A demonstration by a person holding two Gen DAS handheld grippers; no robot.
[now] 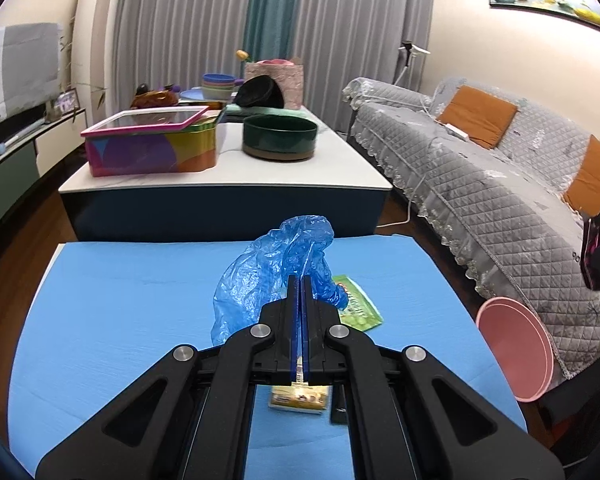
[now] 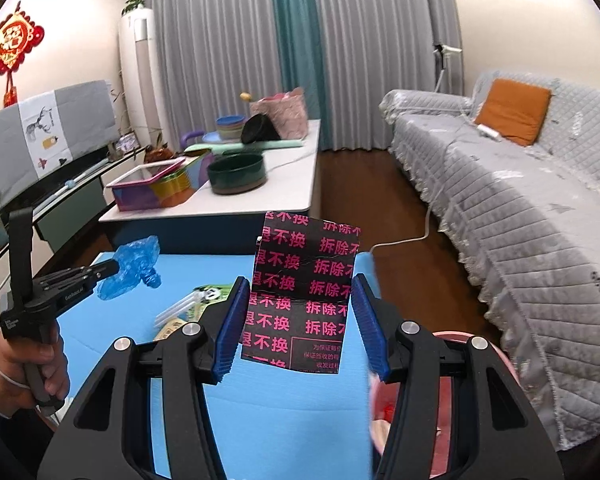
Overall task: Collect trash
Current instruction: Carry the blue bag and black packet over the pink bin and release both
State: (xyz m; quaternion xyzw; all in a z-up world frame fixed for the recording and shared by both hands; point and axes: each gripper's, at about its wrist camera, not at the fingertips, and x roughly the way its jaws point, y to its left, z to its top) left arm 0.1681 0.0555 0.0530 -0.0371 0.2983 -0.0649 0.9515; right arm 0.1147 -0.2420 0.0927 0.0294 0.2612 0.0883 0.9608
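Left claw clenched on a crumpled blue plastic bag, held at frame centre above the blue-covered desk; a green snack wrapper lies on the desk just right of it. Right claw grasps a black plastic mailer with pink print, upright between its blue pads at centre of the right wrist view. A pink round bin sits at the desk's right edge, beside the grey quilted sofa.
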